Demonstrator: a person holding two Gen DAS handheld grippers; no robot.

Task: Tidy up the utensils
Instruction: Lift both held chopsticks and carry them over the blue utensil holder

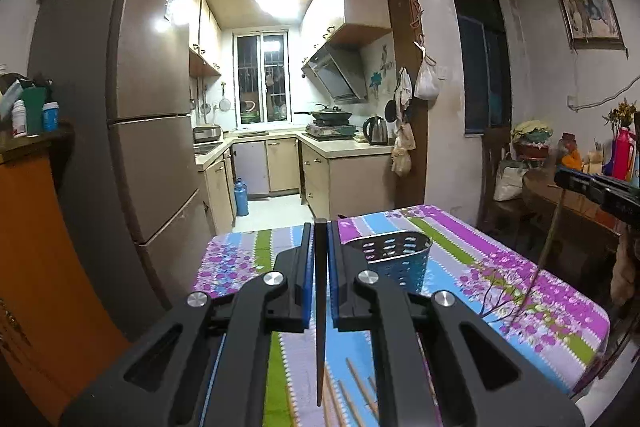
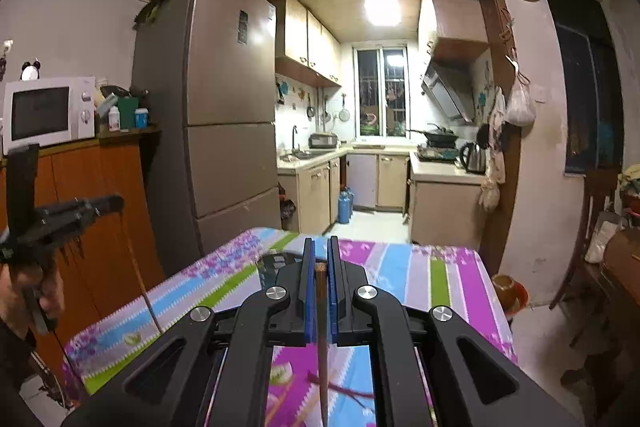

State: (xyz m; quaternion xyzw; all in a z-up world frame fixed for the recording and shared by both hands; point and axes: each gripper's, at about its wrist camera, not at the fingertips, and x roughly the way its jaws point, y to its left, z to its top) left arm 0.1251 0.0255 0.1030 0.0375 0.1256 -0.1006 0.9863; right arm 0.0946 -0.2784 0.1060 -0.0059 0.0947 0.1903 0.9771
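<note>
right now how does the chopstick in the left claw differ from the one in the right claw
The chopstick in the left claw is near black; the one in the right claw is brown wood. The dark one's top reaches the claw tips; the brown one's squared top sits lower between the pads. The holder stands beside the left claw but is mostly hidden behind the right. Both hang point down, pinched over the tablecloth.

A ceiling light [image 2: 382, 5] is glowing over the kitchen at centre frame, where a barred window [image 2: 380, 91] is showing dark. A tall fridge [image 2: 224, 107] is standing left, beside a microwave [image 2: 48, 111].
</note>
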